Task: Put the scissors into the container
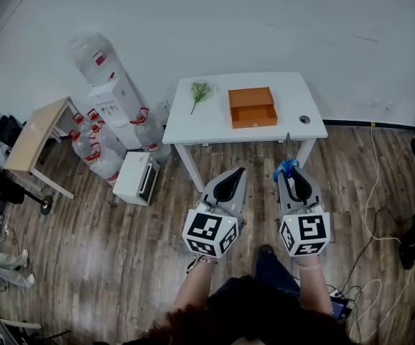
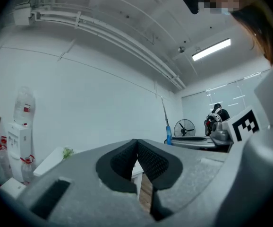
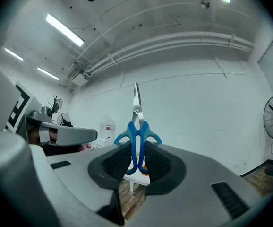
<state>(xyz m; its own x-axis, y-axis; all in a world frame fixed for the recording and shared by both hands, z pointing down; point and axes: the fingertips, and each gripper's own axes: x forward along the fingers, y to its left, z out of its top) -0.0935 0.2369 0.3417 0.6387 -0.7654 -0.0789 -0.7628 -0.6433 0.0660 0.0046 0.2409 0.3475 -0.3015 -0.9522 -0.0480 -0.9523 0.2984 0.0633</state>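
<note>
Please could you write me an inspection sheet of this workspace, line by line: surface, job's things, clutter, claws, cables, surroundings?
Surface: white table, standing by the wall.
Job's things: scissors, blades pointing away, not yet in the container; orange container on the table, open top.
Clutter: green sprig on the table, left of the container.
Claws: left claw shut, nothing in it; right claw shut on the scissors' blue handles.
Cables: white cable on the floor, right of the table.
Surroundings: water dispenser, water bottles, wooden table at the left.
</note>
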